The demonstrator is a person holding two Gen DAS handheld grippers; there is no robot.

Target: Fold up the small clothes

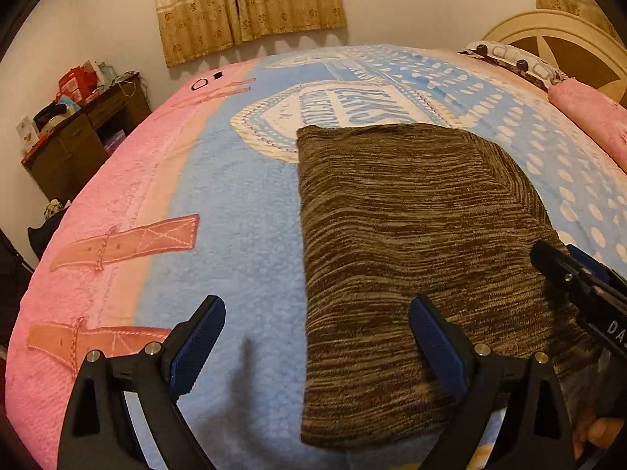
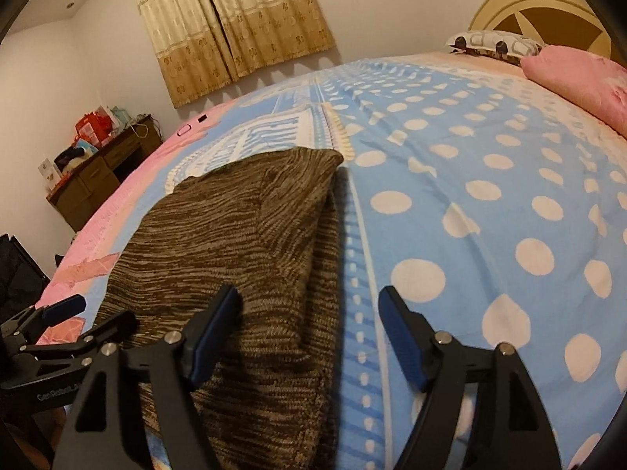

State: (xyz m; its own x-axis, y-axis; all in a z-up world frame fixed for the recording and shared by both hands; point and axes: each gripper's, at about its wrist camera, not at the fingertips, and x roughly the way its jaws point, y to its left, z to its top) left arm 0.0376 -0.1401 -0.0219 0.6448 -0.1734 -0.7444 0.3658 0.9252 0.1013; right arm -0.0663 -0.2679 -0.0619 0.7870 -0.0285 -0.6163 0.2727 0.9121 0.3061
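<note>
right claw (image 2: 309, 337) agape, straddling folded sweater (image 2: 243, 235) edge

Brown striped knit garment (image 1: 407, 235), folded into a long narrow rectangle, lying flat on the blue polka-dot blanket (image 2: 490, 180), one upper corner sloped, edges layered along the right side.

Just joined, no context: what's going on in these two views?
A person is folding a brown knit garment on a bed with a blue and pink blanket, using handheld tongs in each hand. The garment lies flat, already folded into a rough rectangle. The left tongs and right tongs both stand open above its near end, holding nothing. A pink pillow sits by the headboard.
</note>
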